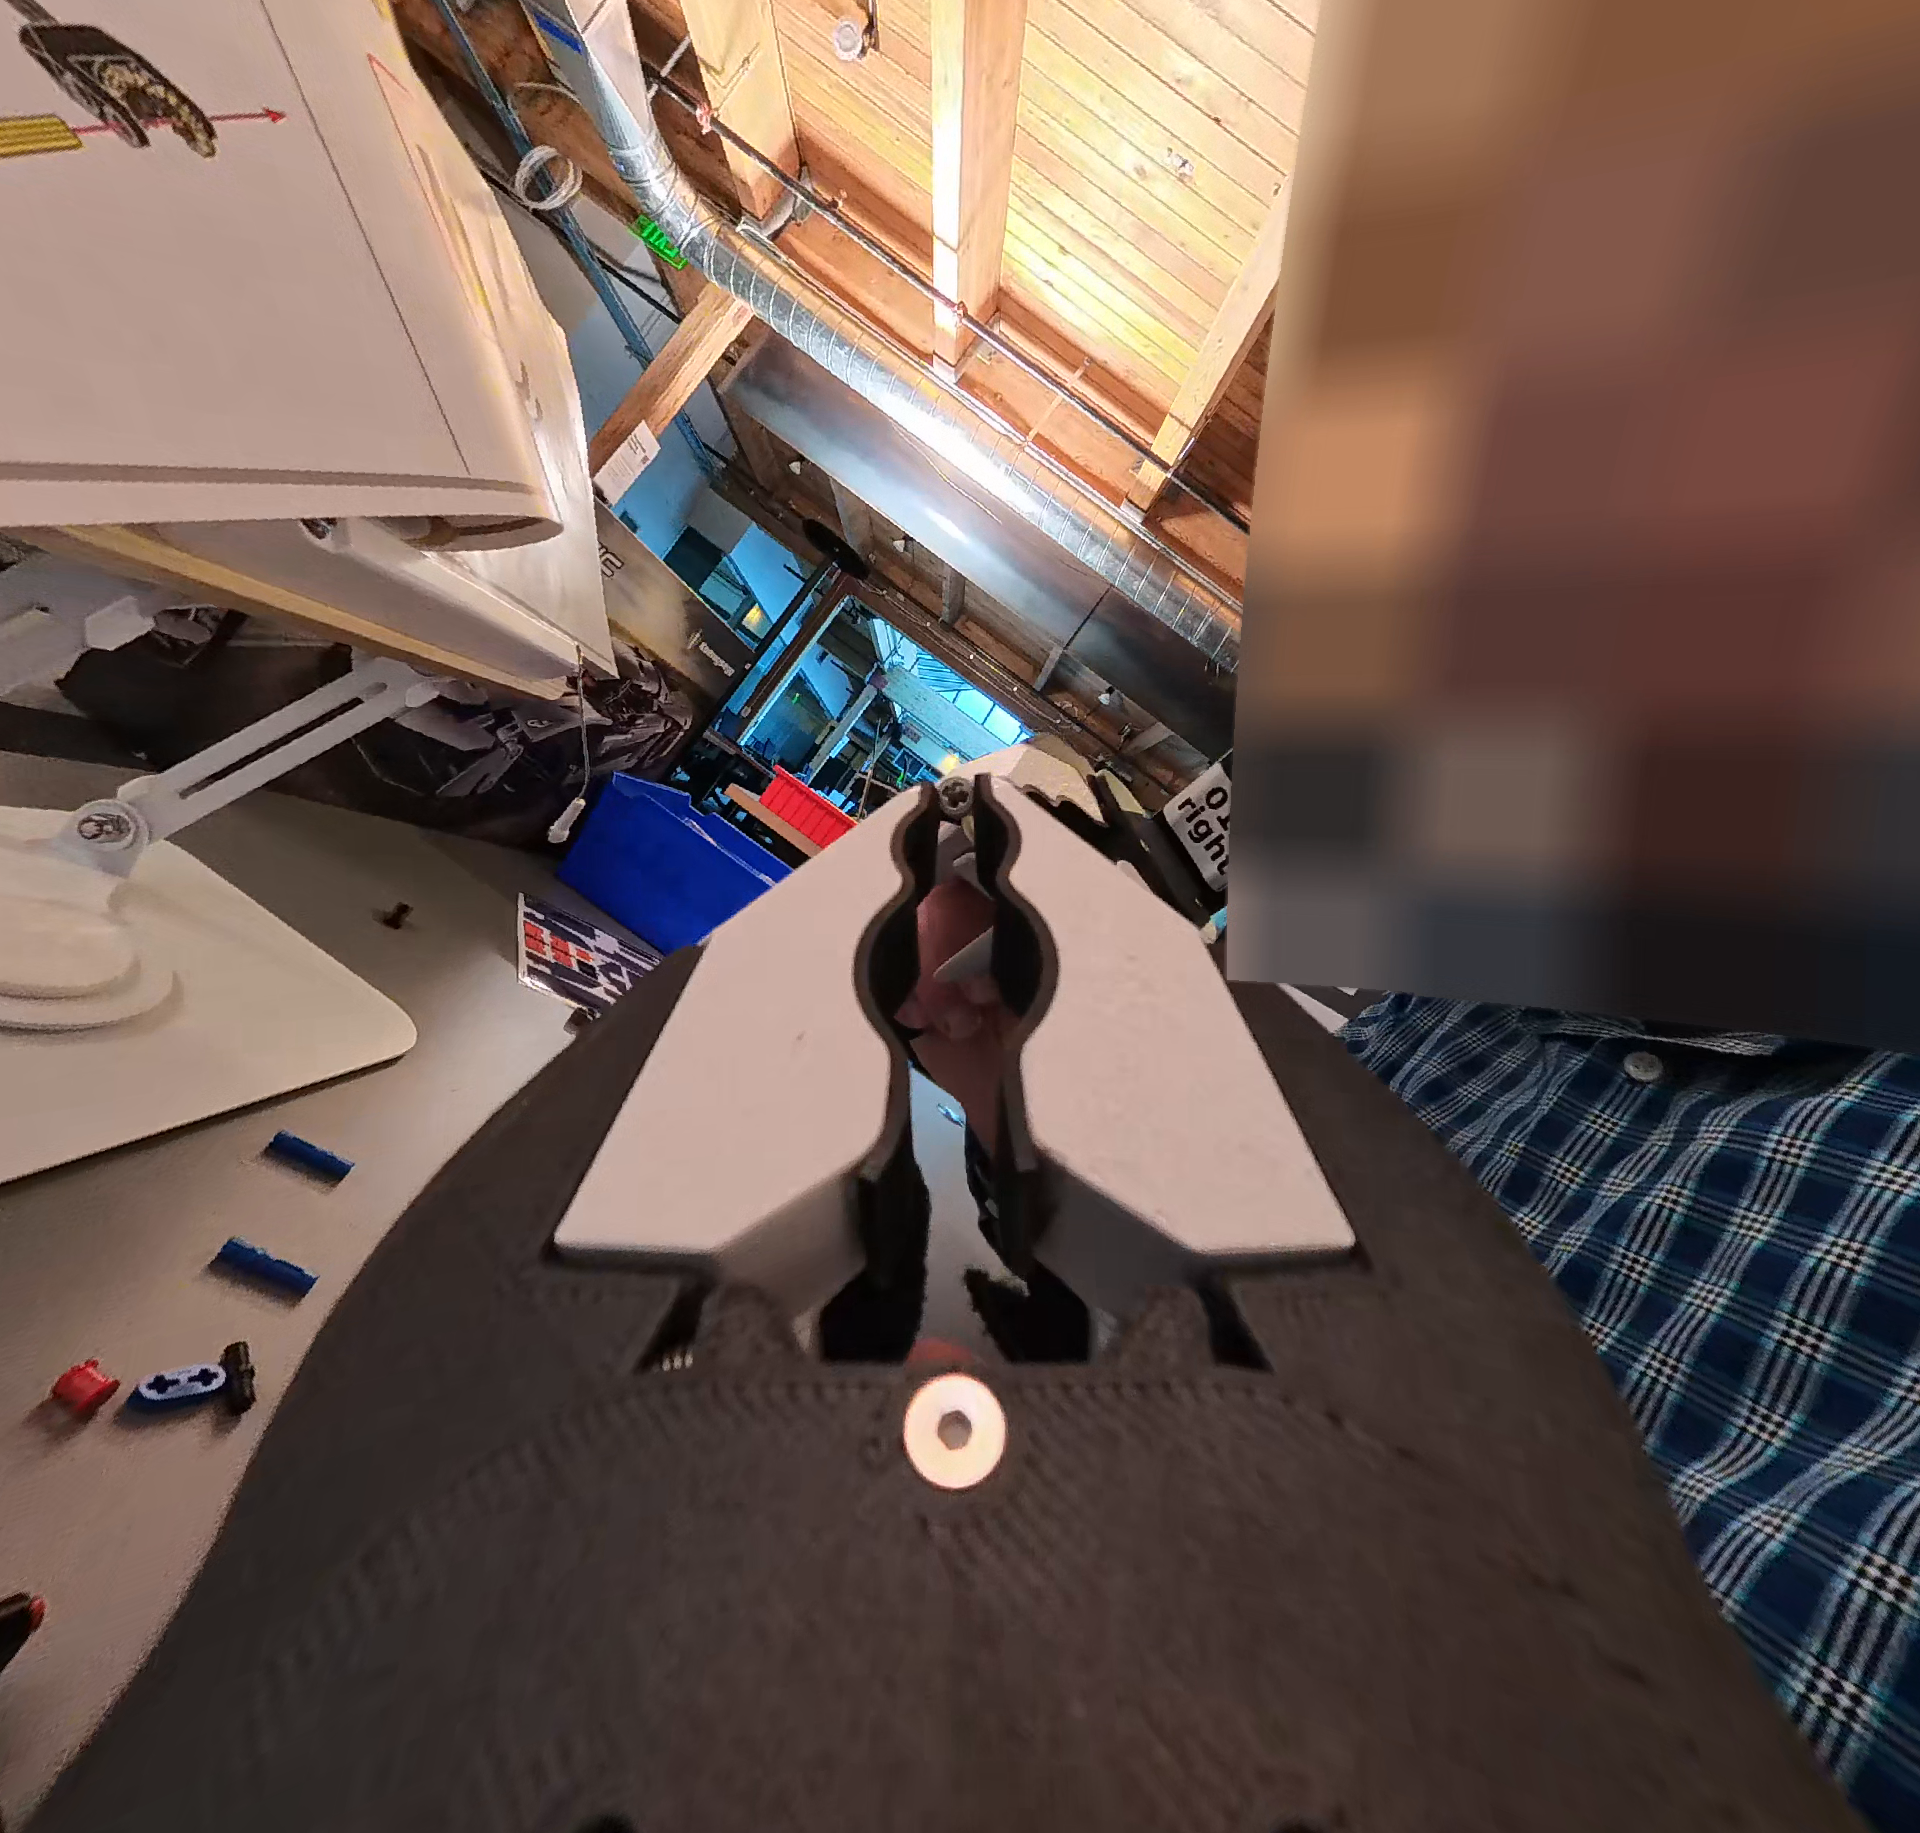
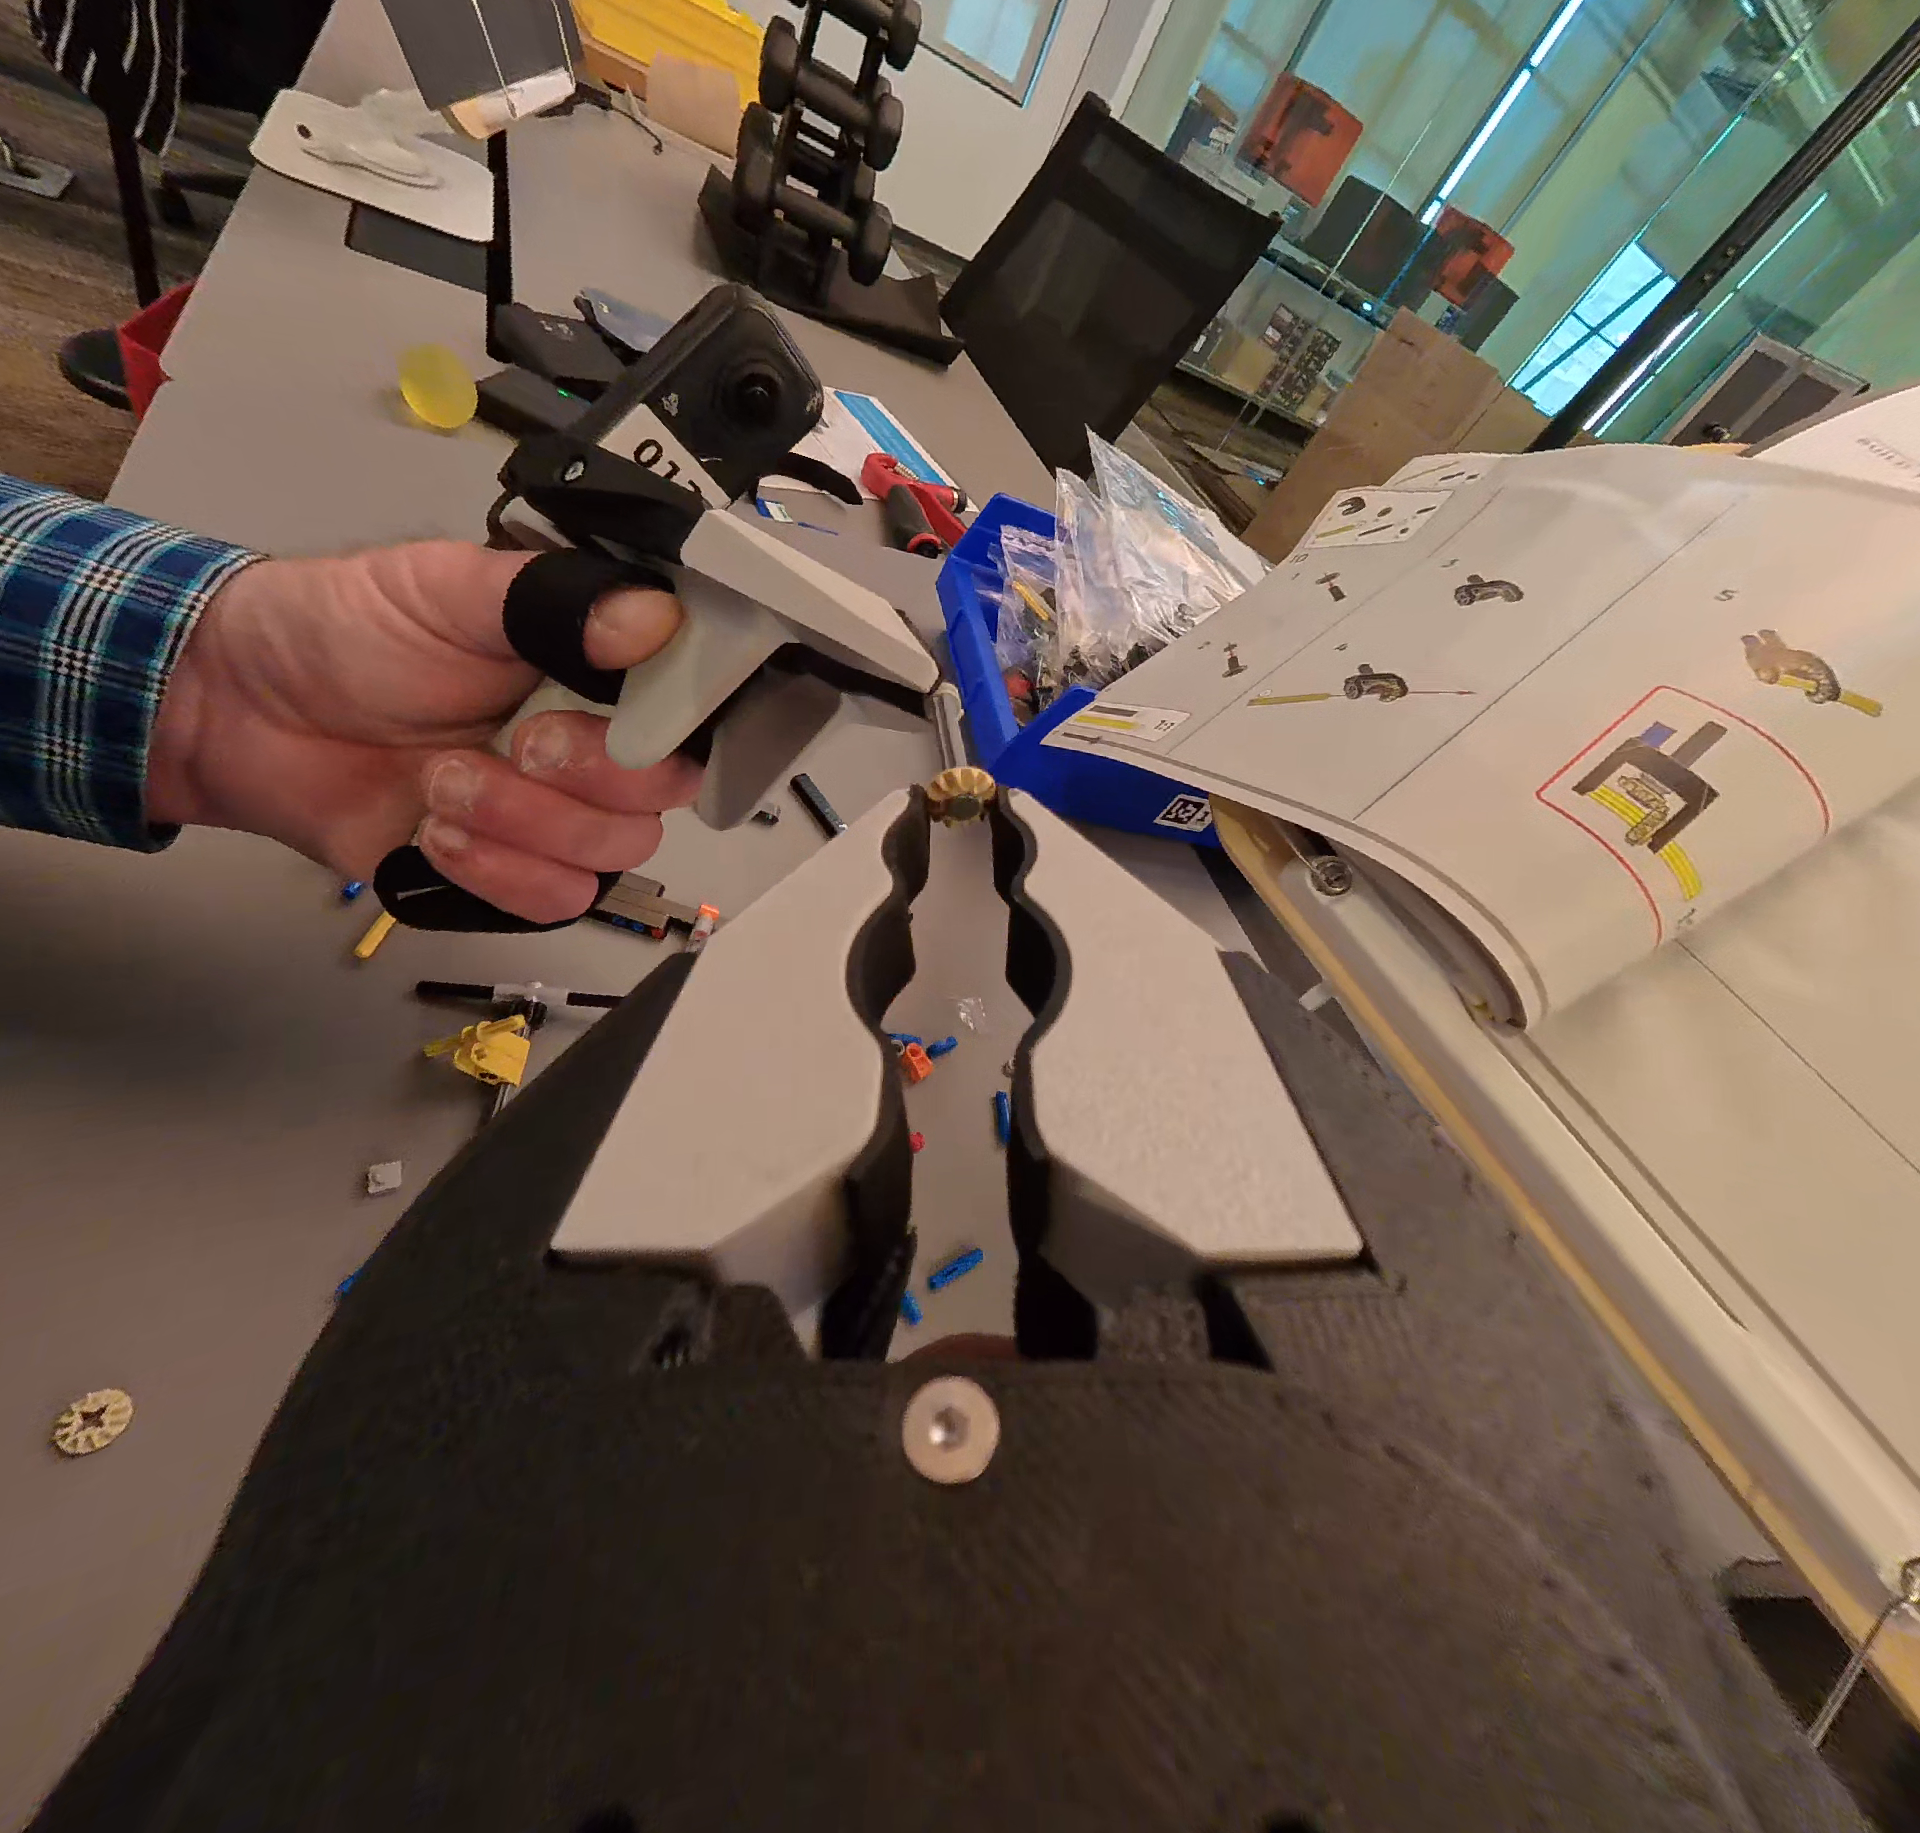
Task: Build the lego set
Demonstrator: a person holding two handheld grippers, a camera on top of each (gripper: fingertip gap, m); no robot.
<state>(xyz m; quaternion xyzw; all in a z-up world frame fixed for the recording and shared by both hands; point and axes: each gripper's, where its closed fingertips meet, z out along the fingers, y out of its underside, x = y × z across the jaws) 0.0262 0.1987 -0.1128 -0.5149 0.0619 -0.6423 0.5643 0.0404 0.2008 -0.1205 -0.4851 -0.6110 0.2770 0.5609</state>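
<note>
My right gripper is shut on a small tan bevel gear and holds it at the fingertips above the grey table. My left gripper points upward and is shut on a short grey axle, seen end-on. In the right wrist view a hand holds the left gripper, and the axle sticks out of it down to the gear. I cannot tell whether the axle sits in the gear's hole. The right gripper's body shows just beyond the left fingertips.
An open instruction booklet rests on a white stand. A blue bin holds several parts bags. Loose pieces lie on the table: blue pins, a red bush, a yellow piece, a tan disc gear. My two grippers' fingertips are within a few centimetres of each other. Both grippers' tips are roughly 20 cm from the yellow piece.
</note>
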